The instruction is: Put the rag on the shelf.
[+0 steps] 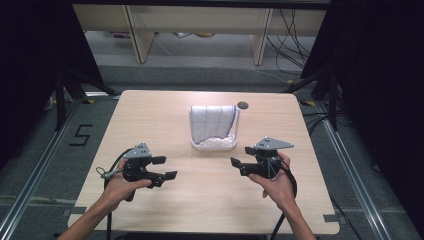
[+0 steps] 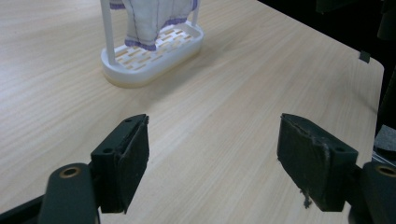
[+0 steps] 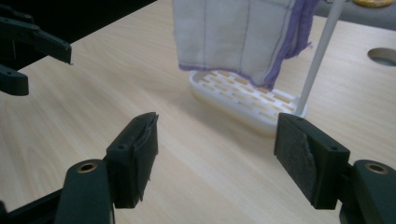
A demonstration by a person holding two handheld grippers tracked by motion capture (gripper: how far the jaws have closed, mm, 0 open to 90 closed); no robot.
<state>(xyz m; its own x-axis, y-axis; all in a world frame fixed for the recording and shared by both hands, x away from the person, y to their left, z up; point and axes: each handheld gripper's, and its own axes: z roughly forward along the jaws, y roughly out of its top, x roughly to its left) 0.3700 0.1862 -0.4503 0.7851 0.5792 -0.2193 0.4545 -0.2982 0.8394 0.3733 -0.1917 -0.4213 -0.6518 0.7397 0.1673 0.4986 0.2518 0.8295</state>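
got both my tongs, left (image 1: 167, 168) and right (image 1: 241, 156), wide apart with nothing in them, over the counter (image 1: 150, 115) near the cloth (image 1: 212, 121) draped on its white rack (image 1: 215, 143)

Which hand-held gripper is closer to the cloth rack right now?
The right hand-held gripper: it sits just off the rack holding the cloth, while the left hand-held gripper is farther away.

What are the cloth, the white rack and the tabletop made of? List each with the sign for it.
Cloth: looks like soft woven fabric, matt white with thin purple lines and a frayed purple hem.
White rack: probably moulded plastic, smooth with a slight sheen, its base slotted, its posts thin.
Tabletop: looks like light wood-grain laminate or veneer; which one is unclear.
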